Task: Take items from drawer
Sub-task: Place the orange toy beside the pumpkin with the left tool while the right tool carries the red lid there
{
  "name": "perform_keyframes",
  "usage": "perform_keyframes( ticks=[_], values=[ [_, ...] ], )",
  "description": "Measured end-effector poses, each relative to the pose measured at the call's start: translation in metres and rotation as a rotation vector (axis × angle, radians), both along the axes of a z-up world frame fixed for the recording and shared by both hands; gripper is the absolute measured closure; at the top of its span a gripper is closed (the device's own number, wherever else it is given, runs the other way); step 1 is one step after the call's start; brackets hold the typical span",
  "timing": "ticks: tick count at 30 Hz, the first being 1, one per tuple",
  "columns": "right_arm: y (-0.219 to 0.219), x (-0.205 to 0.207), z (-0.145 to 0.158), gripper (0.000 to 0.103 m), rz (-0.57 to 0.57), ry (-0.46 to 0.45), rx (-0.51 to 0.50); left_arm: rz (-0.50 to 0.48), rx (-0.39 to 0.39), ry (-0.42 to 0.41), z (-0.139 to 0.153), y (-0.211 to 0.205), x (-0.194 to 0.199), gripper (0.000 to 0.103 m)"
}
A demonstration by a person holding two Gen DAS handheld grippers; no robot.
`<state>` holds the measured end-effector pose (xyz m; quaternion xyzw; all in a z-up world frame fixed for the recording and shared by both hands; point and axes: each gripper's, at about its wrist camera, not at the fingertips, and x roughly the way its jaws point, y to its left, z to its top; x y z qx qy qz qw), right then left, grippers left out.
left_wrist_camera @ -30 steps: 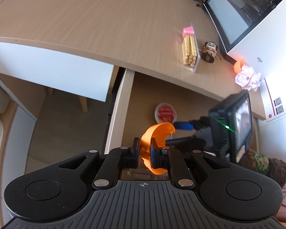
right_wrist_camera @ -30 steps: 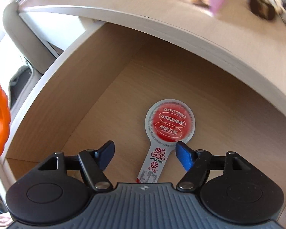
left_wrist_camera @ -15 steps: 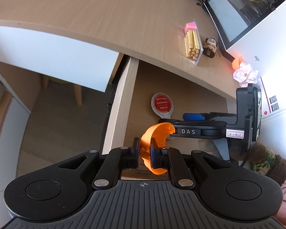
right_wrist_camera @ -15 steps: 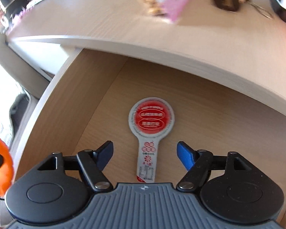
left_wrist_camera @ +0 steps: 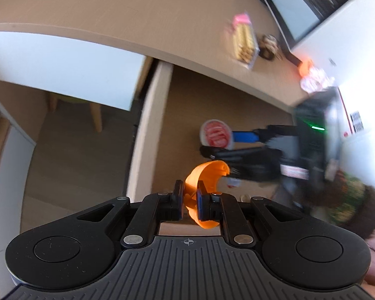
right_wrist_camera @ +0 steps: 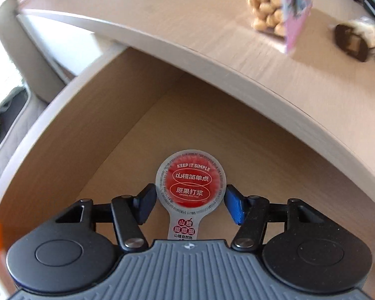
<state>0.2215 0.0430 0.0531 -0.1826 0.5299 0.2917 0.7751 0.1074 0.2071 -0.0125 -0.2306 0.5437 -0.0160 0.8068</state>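
Right gripper (right_wrist_camera: 190, 206) fingers spread, flanking red round snack packet (right_wrist_camera: 190, 184) flat on drawer (right_wrist_camera: 70, 135) floor, lower centre of frame. Packet likely light, thin, flexible: pinch disc edges or tab. Surface (right_wrist_camera: 187, 25) overhang above limits lift. Left gripper (left_wrist_camera: 188, 203) pinches orange cup (left_wrist_camera: 206, 182), bottom centre.

Snack packet (right_wrist_camera: 190, 187) flat in drawer (right_wrist_camera: 92, 135), under desk (right_wrist_camera: 187, 32) edge.
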Motion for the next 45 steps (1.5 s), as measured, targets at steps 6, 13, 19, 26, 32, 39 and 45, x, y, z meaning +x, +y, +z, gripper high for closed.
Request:
perform_keyframes(
  ticks=[6,13,19,26,32,39,45],
  values=[
    [-0.074,-0.035,0.081,0.043,-0.183,-0.061,0.149,-0.12,-0.054,-0.033,0.008,-0.015,0.016,0.091],
    [-0.112,-0.047,0.136,0.043,-0.406,-0.348,0.279,-0.254,-0.016,-0.287,0.077,-0.051,0.088,0.091],
    [-0.131,0.012,0.142,0.043,-0.539,-0.46,0.281,-0.264,-0.01,-0.35,0.075,-0.08,0.163,0.091],
    [-0.17,0.047,0.112,0.043,-0.64,-0.378,0.251,-0.289,-0.002,-0.25,0.025,-0.104,0.22,0.091],
    [-0.188,0.08,0.08,0.043,-0.699,-0.329,0.2,-0.293,0.047,-0.266,-0.003,-0.104,0.231,0.089],
    [-0.193,0.112,0.044,0.043,-0.723,-0.299,0.15,-0.35,0.165,-0.389,0.001,-0.111,0.222,0.085],
    [-0.189,0.135,0.013,0.043,-0.724,-0.255,0.113,-0.318,0.115,-0.479,0.023,-0.096,0.215,0.085]
  ],
)
